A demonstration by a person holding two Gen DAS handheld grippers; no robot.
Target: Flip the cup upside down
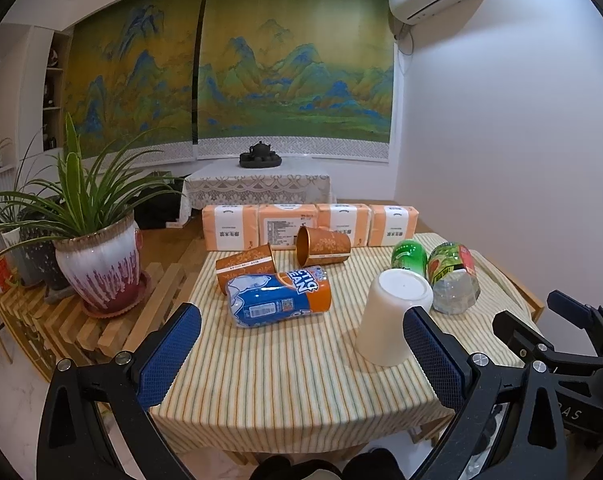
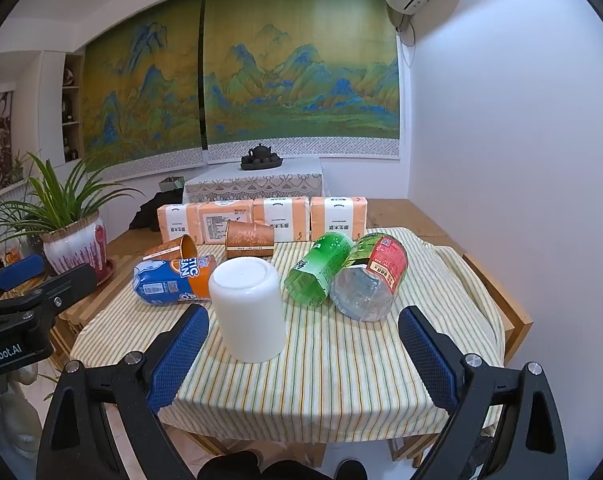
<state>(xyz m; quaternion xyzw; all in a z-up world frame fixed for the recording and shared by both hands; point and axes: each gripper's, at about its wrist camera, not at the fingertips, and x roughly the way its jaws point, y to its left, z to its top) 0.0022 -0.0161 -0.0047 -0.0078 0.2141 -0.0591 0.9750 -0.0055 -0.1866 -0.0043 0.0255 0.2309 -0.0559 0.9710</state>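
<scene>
A white cup (image 1: 393, 316) stands upside down on the striped tablecloth (image 1: 285, 376), base up; it also shows in the right wrist view (image 2: 248, 312). My left gripper (image 1: 301, 356) is open and empty, above the table's near edge, the cup just inside its right finger. My right gripper (image 2: 303, 356) is open and empty, the cup just ahead of its left finger. The right gripper's body also shows at the right edge of the left wrist view (image 1: 573, 332).
A blue and orange bottle (image 1: 279, 300), a green bottle (image 2: 319, 268) and a clear red-labelled bottle (image 2: 371, 276) lie on the cloth. Two orange paper cups (image 1: 323, 246) lie on their sides. Tissue packs (image 1: 309, 226) line the back. A potted plant (image 1: 97, 264) stands left.
</scene>
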